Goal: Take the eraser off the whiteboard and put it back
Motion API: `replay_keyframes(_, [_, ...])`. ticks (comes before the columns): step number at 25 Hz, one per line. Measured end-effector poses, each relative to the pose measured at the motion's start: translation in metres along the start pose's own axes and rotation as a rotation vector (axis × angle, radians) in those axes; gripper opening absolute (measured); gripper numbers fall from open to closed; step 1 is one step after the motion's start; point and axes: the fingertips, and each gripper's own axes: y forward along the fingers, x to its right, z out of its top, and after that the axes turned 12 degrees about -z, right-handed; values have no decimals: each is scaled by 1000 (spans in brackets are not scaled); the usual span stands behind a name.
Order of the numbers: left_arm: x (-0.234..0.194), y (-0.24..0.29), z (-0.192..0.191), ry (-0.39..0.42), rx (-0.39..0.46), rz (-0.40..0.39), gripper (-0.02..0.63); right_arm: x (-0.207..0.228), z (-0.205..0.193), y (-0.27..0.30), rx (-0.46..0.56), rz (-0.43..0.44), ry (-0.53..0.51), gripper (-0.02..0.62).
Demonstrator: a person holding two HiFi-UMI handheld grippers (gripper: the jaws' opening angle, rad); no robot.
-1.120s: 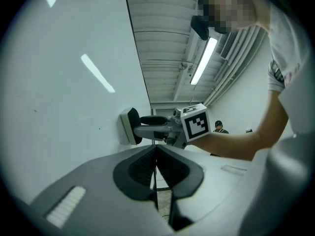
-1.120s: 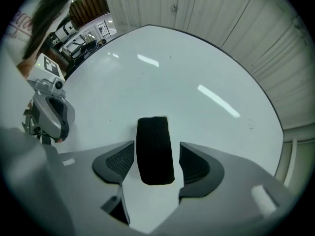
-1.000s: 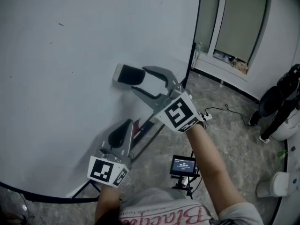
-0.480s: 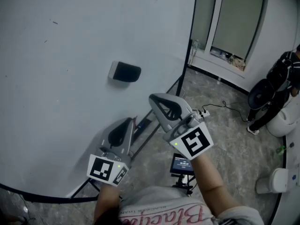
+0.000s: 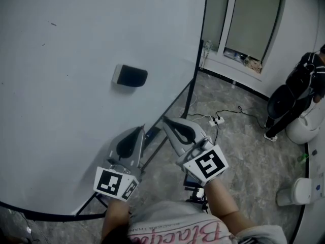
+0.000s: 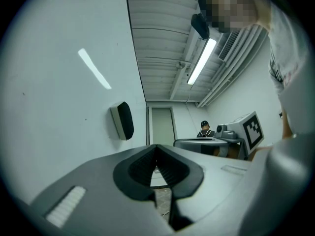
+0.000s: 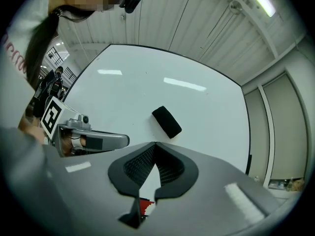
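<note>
The black eraser (image 5: 129, 76) with its pale backing sticks to the whiteboard (image 5: 61, 100), and nothing touches it. It also shows in the left gripper view as a dark block (image 6: 123, 121), and in the right gripper view as the eraser (image 7: 166, 122) beyond the jaws. My right gripper (image 5: 165, 121) hangs below and right of it, away from the board, shut and empty. My left gripper (image 5: 138, 131) sits low beside the board's lower edge, also shut with nothing in it. Each gripper's jaws meet at the tip: left gripper (image 6: 156, 146), right gripper (image 7: 155, 144).
The board's black stand leg (image 5: 189, 98) runs down to the marbled floor. A power strip with cable (image 5: 216, 120) lies on the floor, and a small screen on a tripod (image 5: 190, 181) stands under my right hand. A person in dark clothes (image 5: 287, 105) is at the right by a window.
The right gripper, open around the eraser a second ago, has drawn back and down from the board and shut empty. The eraser stays on the board. The left gripper has kept still.
</note>
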Motion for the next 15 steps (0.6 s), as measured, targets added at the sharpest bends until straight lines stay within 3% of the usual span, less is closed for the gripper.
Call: replay_keyframes(15, [2, 3, -2, -9, 7, -2, -2, -3, -20, -5, -69, -9, -5, 0])
